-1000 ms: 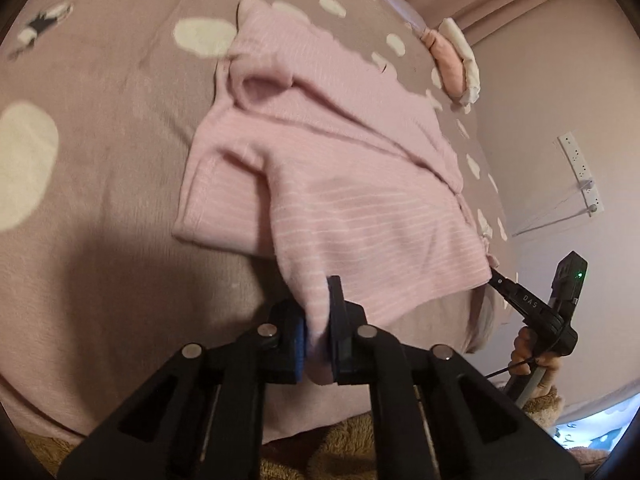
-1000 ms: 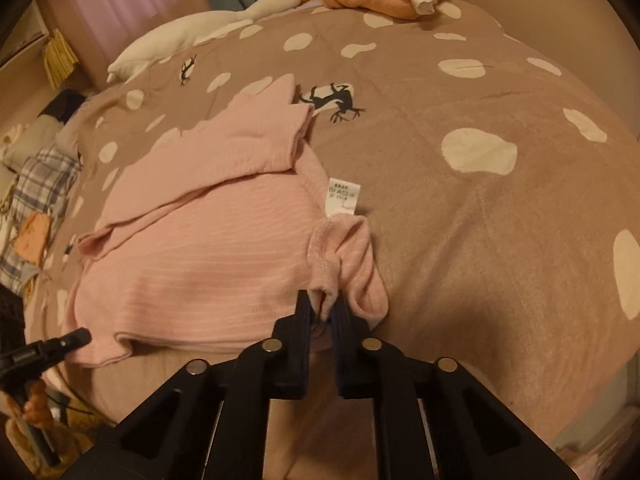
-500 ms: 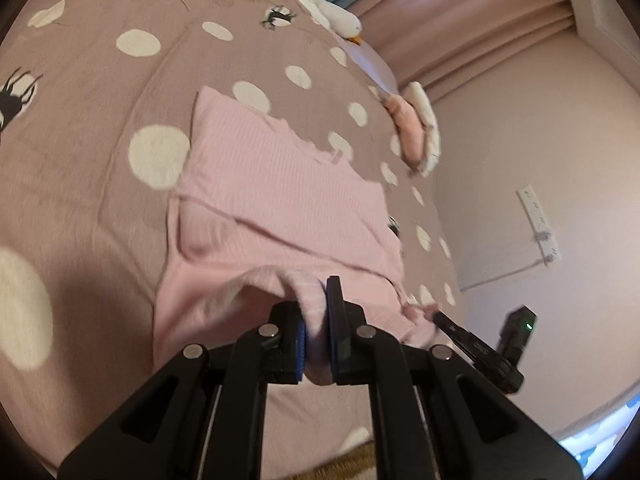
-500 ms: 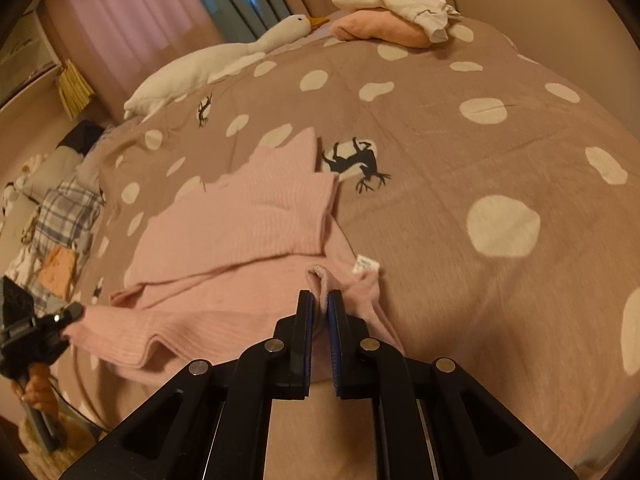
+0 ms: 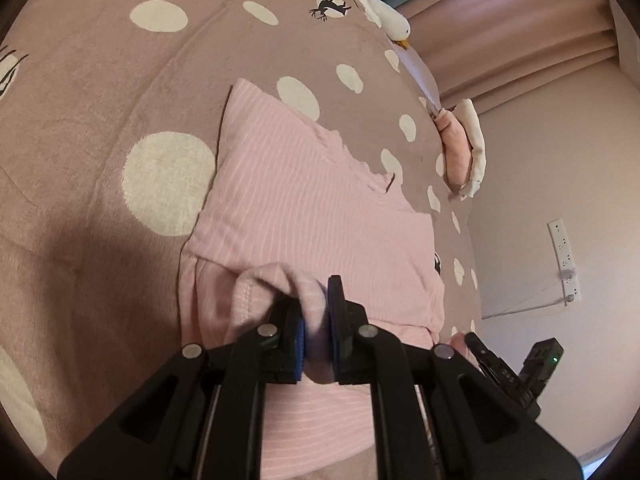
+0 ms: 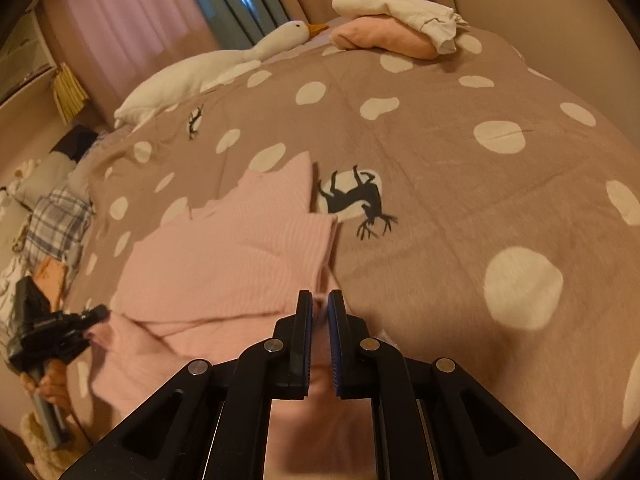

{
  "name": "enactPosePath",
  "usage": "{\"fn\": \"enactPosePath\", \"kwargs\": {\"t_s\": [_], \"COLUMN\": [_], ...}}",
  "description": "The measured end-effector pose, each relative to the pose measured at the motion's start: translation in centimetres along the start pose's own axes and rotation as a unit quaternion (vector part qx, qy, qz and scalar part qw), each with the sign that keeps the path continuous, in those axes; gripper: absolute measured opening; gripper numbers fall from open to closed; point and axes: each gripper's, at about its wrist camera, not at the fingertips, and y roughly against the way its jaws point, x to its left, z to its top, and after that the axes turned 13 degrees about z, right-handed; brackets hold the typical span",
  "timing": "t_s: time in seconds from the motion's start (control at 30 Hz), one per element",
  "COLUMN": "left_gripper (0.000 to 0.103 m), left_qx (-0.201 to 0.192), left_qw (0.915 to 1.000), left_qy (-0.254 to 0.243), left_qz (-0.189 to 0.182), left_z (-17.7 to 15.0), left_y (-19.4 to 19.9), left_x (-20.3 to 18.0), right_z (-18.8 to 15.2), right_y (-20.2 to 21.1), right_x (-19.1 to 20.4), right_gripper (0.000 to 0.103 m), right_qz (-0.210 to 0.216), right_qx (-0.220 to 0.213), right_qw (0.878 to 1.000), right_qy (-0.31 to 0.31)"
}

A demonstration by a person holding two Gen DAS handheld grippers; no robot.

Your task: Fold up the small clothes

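A small pink striped garment (image 5: 304, 208) lies on the spotted bedspread (image 5: 100, 92), its near hem lifted off the bed and carried over the rest. My left gripper (image 5: 316, 308) is shut on one corner of that hem, a fold of pink cloth bunched between the blue pads. In the right wrist view the same garment (image 6: 224, 252) spreads to the left, and my right gripper (image 6: 320, 312) is shut on the other hem corner. The left gripper (image 6: 92, 316) shows there at the far left, also pinching pink cloth. The right gripper's tip (image 5: 476, 344) peeks in at the left view's lower right.
A white plush goose (image 6: 248, 52) lies along the far side of the bed. Folded pink and white clothes (image 6: 396, 28) are stacked at the far right corner. Plaid cloth and other items (image 6: 56, 224) sit off the bed's left. A wall socket (image 5: 562, 248) is on the right.
Both grippers have carried the hem corners up and forward over the garment, so the near half now folds toward the far half. The hem has left the bed edge.
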Motion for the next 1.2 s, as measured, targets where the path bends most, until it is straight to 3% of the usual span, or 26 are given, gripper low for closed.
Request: {"fn": "enactPosePath", "kwargs": {"t_s": [0.17, 0.33, 0.4, 0.43, 0.47, 0.7, 0.87, 0.93, 0.97, 1.03, 1.2], "left_gripper": [0.025, 0.023, 0.023, 0.023, 0.023, 0.023, 0.023, 0.024, 0.024, 0.024, 0.025], "left_qx": [-0.019, -0.048, -0.054, -0.056, -0.058, -0.061, -0.057, -0.058, -0.057, -0.057, -0.056], "left_qw": [0.9998, 0.9988, 0.9983, 0.9981, 0.9979, 0.9955, 0.9954, 0.9954, 0.9953, 0.9951, 0.9939], "left_qy": [-0.003, -0.001, 0.003, 0.007, 0.008, -0.01, -0.019, -0.023, -0.023, -0.027, -0.045], "left_qz": [-0.001, 0.012, 0.021, 0.025, 0.027, 0.072, 0.074, 0.073, 0.074, 0.076, 0.084], "left_z": [0.1, 0.4, 0.3, 0.2, 0.0, -1.5, -1.9, -2.0, -2.0, -1.9, -1.9], "left_y": [1.8, 4.2, 5.0, 5.4, 5.7, 6.9, 7.0, 7.0, 7.0, 6.8, 6.2], "left_x": [0.4, 1.8, 2.5, 2.9, 3.3, 4.3, 4.0, 3.9, 3.9, 3.6, 2.5], "right_z": [0.5, 0.8, 0.7, 0.5, 0.3, -1.2, -1.7, -1.8, -1.8, -1.6, -0.3], "right_y": [-0.6, 0.7, 1.5, 1.8, 2.2, 1.1, -1.9, -2.6, -2.6, -2.6, 0.2], "right_x": [-0.8, -2.2, -2.8, -2.9, -3.0, -1.1, -0.5, -0.5, -0.5, -0.5, -1.2], "right_gripper": [0.009, 0.011, 0.023, 0.037, 0.044, 0.044, 0.044, 0.037, 0.02, 0.002, 0.002], "right_qz": [-0.018, -0.022, -0.03, -0.031, -0.031, 0.017, 0.038, 0.033, 0.034, 0.035, 0.054], "right_qx": [-0.01, -0.019, -0.022, -0.023, -0.021, 0.048, 0.095, 0.097, 0.096, 0.088, 0.018], "right_qw": [1.0, 0.999, 0.998, 0.998, 0.999, 0.998, 0.994, 0.994, 0.994, 0.994, 0.998], "right_qy": [-0.015, -0.038, -0.041, -0.039, -0.037, 0.036, 0.046, 0.047, 0.048, 0.048, 0.012]}}
